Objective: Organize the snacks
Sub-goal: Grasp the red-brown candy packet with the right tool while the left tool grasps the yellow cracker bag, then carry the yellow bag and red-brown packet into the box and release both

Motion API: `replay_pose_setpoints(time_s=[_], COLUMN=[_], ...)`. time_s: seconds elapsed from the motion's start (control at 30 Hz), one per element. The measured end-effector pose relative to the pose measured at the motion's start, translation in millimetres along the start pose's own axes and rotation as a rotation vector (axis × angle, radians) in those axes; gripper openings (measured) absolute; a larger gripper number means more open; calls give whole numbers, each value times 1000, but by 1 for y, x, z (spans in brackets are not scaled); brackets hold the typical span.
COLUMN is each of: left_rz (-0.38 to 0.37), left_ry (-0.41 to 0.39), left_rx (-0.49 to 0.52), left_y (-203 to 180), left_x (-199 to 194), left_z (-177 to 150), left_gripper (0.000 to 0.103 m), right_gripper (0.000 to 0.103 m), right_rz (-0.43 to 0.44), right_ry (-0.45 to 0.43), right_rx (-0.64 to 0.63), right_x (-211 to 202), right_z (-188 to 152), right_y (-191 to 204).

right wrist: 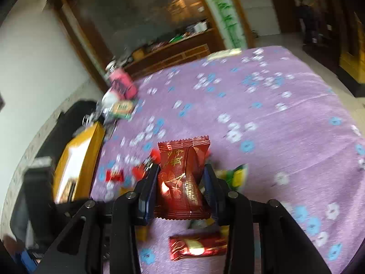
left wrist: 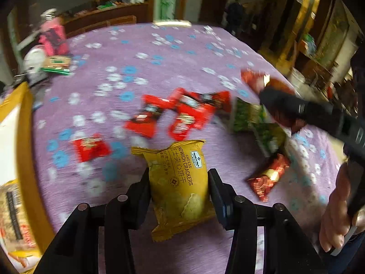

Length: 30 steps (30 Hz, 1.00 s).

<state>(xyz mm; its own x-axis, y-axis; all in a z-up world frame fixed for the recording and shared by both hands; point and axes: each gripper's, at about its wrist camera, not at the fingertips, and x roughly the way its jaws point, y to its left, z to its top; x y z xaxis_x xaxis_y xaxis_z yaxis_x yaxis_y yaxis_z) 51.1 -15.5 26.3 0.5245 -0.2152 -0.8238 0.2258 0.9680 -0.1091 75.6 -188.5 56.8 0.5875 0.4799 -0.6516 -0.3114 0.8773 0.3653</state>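
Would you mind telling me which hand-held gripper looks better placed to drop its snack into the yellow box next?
Left, probably. The left hand-held gripper holds the cheese cracker pack with the yellow box close at its left edge. The right hand-held gripper, holding a dark red packet, sees that box farther off.

My black left gripper (left wrist: 179, 190) clamped a yellow cracker packet (left wrist: 179, 185) while my black right gripper (right wrist: 181, 186), angled downward, pinched a dark red foil packet (right wrist: 182, 178).

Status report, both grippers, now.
Left gripper shut on cracker pack. Right gripper shut on dark red snack. Loose snacks on purple cloth; nothing blocking.
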Motion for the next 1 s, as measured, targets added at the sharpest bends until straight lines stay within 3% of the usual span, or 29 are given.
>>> replay_pose_setpoints(time_s=[0.1, 0.27, 0.6, 1.0], left_rz=[22, 22, 27, 99], left_ry=[-67, -86, -116, -206], left_rx=[-46, -76, -69, -43], left_y=[14, 22, 22, 21], left_x=[-6, -1, -3, -18], left_z=[-1, -3, -7, -6], left_gripper=[50, 50, 50, 50], right_gripper=[37, 37, 37, 37], right_rz=[-5, -10, -15, -7], right_ry=[32, 54, 64, 65], right_rx=[-65, -122, -129, -117], right_x=[11, 20, 21, 24], right_z=[-8, -16, -16, -15], right_y=[15, 26, 25, 23])
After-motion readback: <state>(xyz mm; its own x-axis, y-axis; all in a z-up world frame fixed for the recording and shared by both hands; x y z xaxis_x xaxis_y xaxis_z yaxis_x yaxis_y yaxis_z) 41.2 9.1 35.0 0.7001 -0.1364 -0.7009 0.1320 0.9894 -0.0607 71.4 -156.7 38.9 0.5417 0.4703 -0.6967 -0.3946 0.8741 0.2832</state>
